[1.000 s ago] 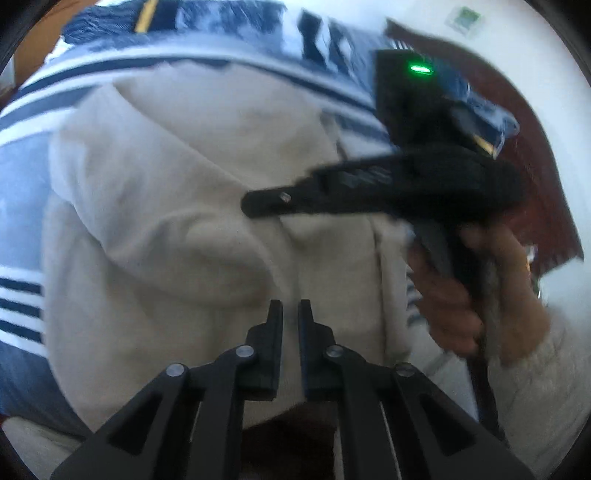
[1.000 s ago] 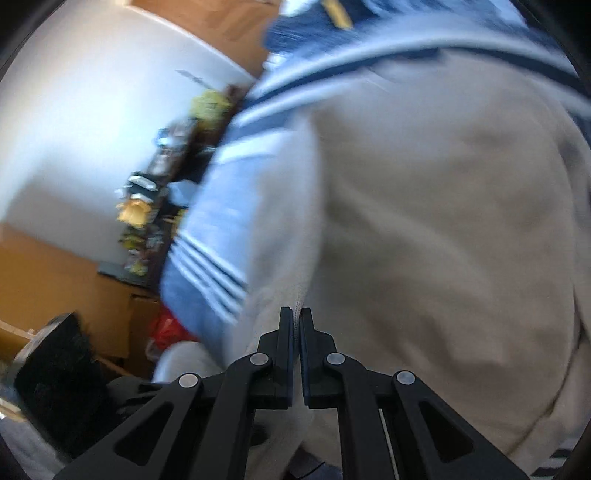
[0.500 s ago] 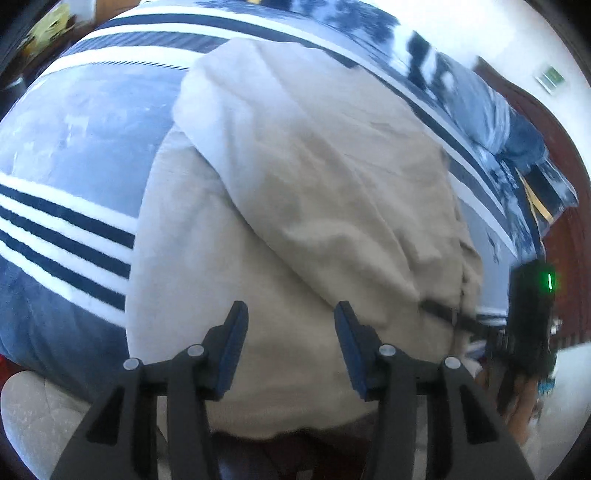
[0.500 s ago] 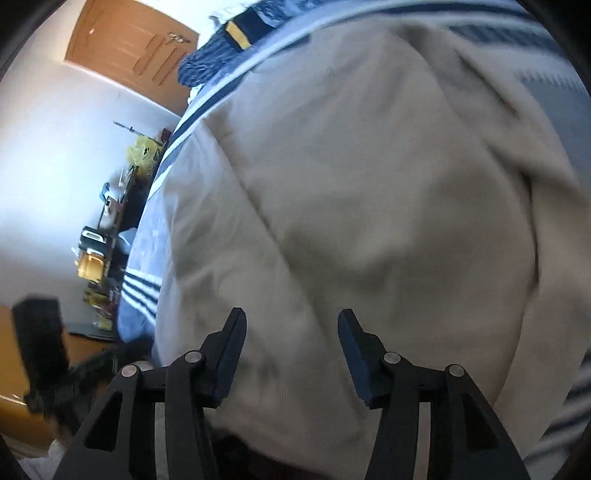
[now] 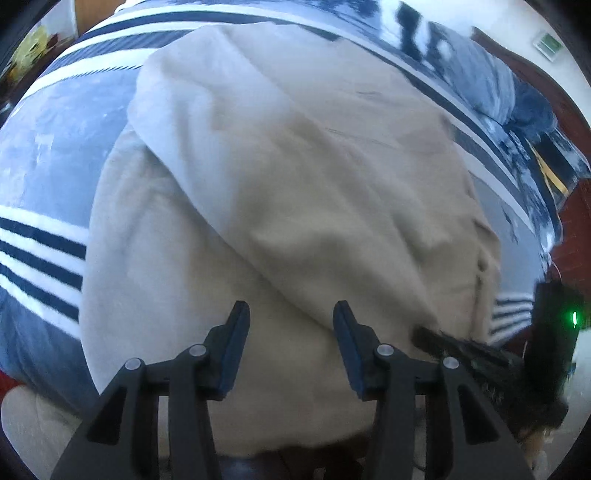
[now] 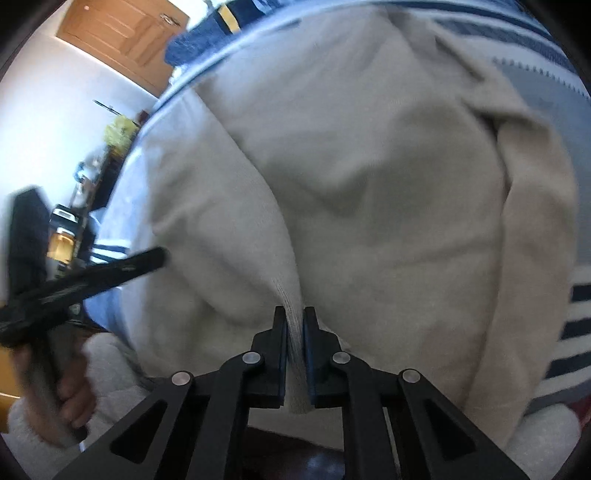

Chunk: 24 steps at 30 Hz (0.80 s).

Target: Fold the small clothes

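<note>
A beige garment (image 5: 295, 177) lies spread on the bed, one layer folded diagonally across another. My left gripper (image 5: 291, 319) hovers open over its near part, with nothing pinched between the fingers. In the right wrist view the garment (image 6: 388, 184) fills the frame. My right gripper (image 6: 294, 325) is closing its jaws on a ribbed edge of the cloth, and the pads press a raised fold. The right gripper (image 5: 476, 354) also shows at the garment's right edge in the left wrist view. The left gripper (image 6: 110, 271) reaches in from the left in the right wrist view.
A blue bedspread with white and navy stripes (image 5: 40, 258) lies under the garment. A wooden door (image 6: 122, 33) and a cluttered shelf (image 6: 74, 206) stand beyond the bed's left side. A hand in a fluffy sleeve (image 6: 70, 395) holds the left gripper's handle.
Both grippers went from shut to open while sinking toward the garment. The right one has since closed on a ribbed fold; the left has stayed open.
</note>
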### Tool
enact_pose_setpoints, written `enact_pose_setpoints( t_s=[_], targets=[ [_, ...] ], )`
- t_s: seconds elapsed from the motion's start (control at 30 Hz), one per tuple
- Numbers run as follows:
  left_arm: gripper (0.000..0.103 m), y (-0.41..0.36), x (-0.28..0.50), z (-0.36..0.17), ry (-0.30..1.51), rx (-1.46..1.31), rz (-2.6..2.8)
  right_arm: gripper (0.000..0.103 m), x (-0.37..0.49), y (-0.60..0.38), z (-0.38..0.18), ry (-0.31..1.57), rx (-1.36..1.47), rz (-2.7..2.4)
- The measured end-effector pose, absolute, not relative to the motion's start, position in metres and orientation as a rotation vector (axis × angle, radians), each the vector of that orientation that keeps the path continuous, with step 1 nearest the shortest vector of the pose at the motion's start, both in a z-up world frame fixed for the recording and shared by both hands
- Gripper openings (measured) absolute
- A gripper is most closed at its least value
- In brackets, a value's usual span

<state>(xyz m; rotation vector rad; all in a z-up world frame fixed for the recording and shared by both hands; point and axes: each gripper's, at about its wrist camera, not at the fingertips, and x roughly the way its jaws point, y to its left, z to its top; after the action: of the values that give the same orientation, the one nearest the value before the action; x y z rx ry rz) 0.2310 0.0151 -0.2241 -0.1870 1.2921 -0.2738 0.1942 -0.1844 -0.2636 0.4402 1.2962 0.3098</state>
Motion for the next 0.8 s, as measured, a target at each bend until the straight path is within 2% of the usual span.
enact_pose_setpoints(
  t_s=[0.07,0.1,0.17,0.2,0.33,0.5,0.57,0.8],
  targets=[
    [0.048,0.005,0.213,-0.207,1.258,-0.161,-0.305,0.015,0.19,-0.189,-0.244,1.249,0.492,0.32],
    [0.052,0.001,0.204,-0.198,1.238,-0.142,-0.315,0.02,0.189,-0.192,-0.233,1.219,0.496,0.313],
    [0.057,-0.012,0.184,-0.174,1.183,-0.098,-0.337,0.057,0.179,-0.2,-0.202,1.14,0.493,0.269],
    [0.058,-0.016,0.177,-0.166,1.162,-0.087,-0.343,0.062,0.171,-0.206,-0.185,1.095,0.499,0.256],
    [0.06,-0.045,0.148,-0.124,1.074,-0.06,-0.377,0.064,0.143,-0.237,-0.139,1.001,0.525,0.202],
    [0.072,-0.084,0.119,-0.088,0.97,0.015,-0.409,0.064,0.101,-0.281,-0.089,0.871,0.572,0.11],
    [0.072,-0.102,0.108,-0.08,0.955,0.044,-0.449,0.069,0.088,-0.295,-0.073,0.841,0.556,0.045],
    [0.072,-0.154,0.094,-0.08,0.958,0.135,-0.52,0.072,0.068,-0.349,-0.078,0.816,0.676,0.019]
  ],
)
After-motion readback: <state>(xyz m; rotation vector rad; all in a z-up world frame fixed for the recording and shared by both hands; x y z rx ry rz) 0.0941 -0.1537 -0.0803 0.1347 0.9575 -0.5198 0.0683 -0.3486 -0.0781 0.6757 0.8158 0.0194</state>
